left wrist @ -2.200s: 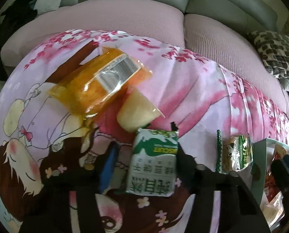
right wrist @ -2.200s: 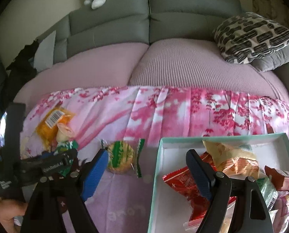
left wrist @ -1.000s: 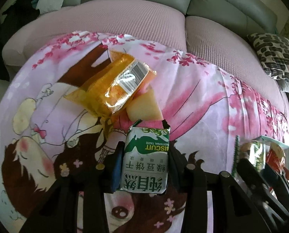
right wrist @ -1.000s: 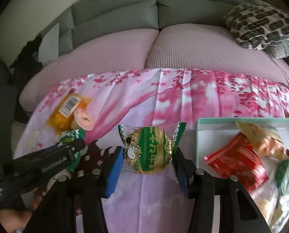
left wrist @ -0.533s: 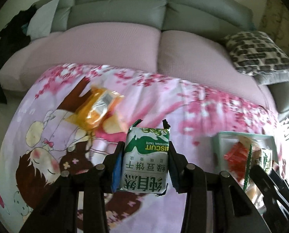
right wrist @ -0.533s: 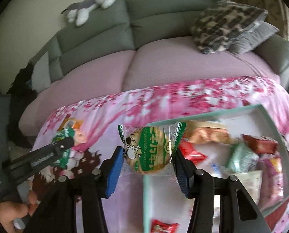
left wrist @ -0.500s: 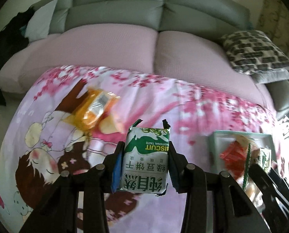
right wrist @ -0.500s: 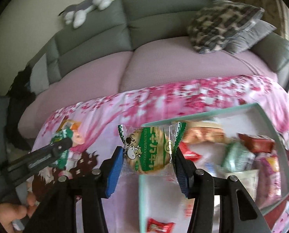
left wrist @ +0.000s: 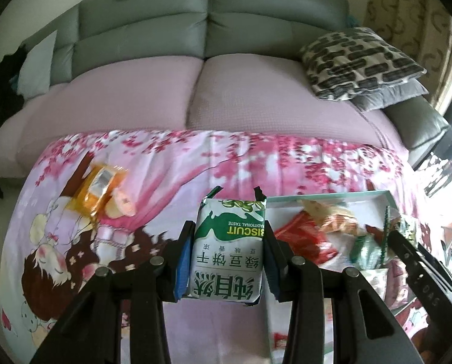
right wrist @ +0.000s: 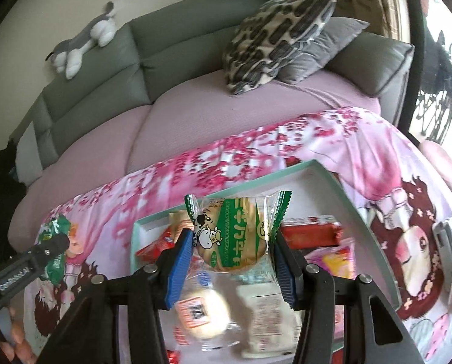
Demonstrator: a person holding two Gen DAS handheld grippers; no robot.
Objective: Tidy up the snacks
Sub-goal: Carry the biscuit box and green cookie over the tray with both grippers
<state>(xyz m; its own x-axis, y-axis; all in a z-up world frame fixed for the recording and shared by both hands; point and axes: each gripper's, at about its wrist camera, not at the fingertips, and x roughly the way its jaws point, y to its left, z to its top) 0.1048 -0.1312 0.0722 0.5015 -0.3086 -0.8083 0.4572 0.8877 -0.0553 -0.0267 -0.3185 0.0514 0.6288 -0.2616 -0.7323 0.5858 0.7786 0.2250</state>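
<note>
Left gripper (left wrist: 228,257) points steeply down, blue-padded fingers (left wrist: 184,261) clamped on both sides of a green-and-white biscuit pack (left wrist: 228,250), held upright in the air above the pink cartoon-print cloth (left wrist: 165,163). Right gripper (right wrist: 232,257) is also tilted down, fingers (right wrist: 178,268) pinching a clear-wrapped round cookie (right wrist: 233,236) with green print and a cow, held over the teal-rimmed box (right wrist: 362,221).

In the left wrist view the box sits at 3 o'clock of the biscuit pack, its near corner just behind the right-side finger; the other gripper's black tip pokes in at 4 o'clock. Box already carries a red packet (right wrist: 312,233), a round bun in a clear wrapper (right wrist: 203,311), a white packet (right wrist: 263,312) and more wrappers, blurred.

Left on the cloth: an orange packet (left wrist: 100,186) with a pale jelly cup (left wrist: 121,204) touching it, at 10 o'clock of the biscuit pack, well apart from the box.

Behind the cloth: grey sofa (left wrist: 153,30) with pink seat cover, patterned cushion (left wrist: 359,60) at 2 o'clock, plush toy (right wrist: 83,45) on the sofa back.
</note>
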